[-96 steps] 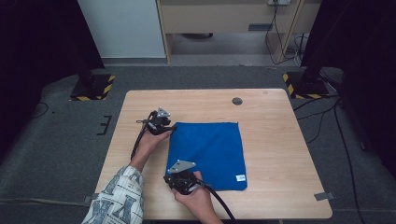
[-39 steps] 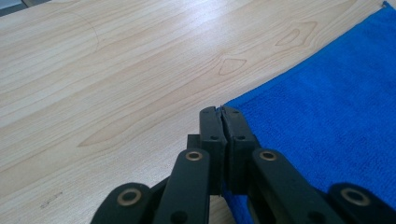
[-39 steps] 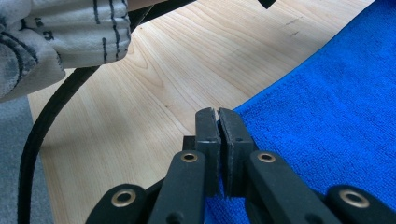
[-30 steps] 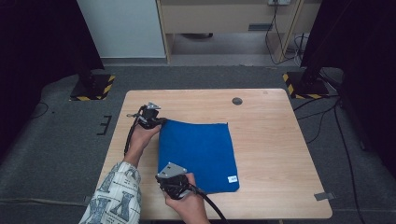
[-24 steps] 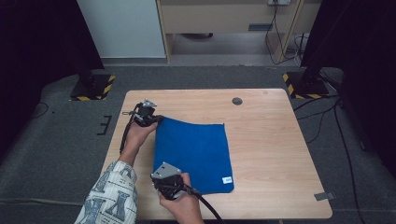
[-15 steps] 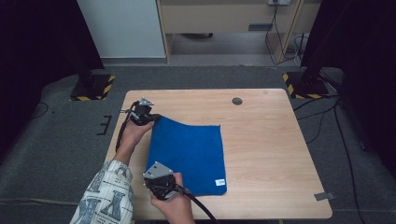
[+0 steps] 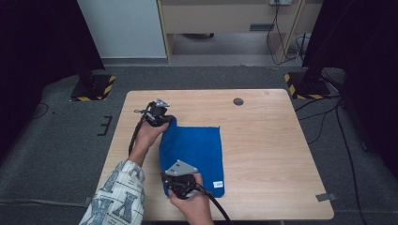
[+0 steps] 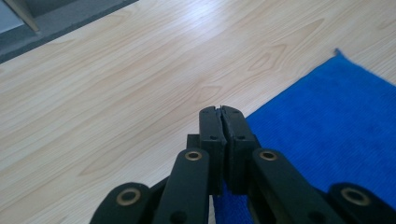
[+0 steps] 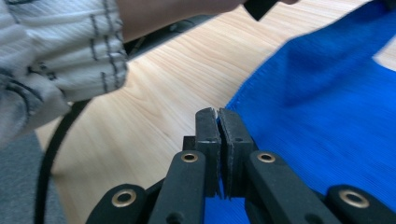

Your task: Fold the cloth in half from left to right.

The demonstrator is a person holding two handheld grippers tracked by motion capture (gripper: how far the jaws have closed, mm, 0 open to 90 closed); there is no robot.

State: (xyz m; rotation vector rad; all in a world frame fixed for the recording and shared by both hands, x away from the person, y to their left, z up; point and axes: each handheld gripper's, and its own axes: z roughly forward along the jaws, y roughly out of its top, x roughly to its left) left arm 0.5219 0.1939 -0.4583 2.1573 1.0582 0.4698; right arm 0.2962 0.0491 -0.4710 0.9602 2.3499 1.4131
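Legible text: none. The small white tag (image 7: 218,184) at a corner of the blue square cloth (image 7: 199,150) carries marks too small to read. The yellow-and-black hazard stripes (image 7: 96,89) on the floor stands bear no lettering.

The left gripper (image 7: 165,120) is held at centre-left of the high view, jaws pressed together. The right gripper (image 7: 174,186) is held at lower centre, jaws likewise closed. A patterned sleeve (image 7: 117,197) is seen at lower left, forearm extended upward.
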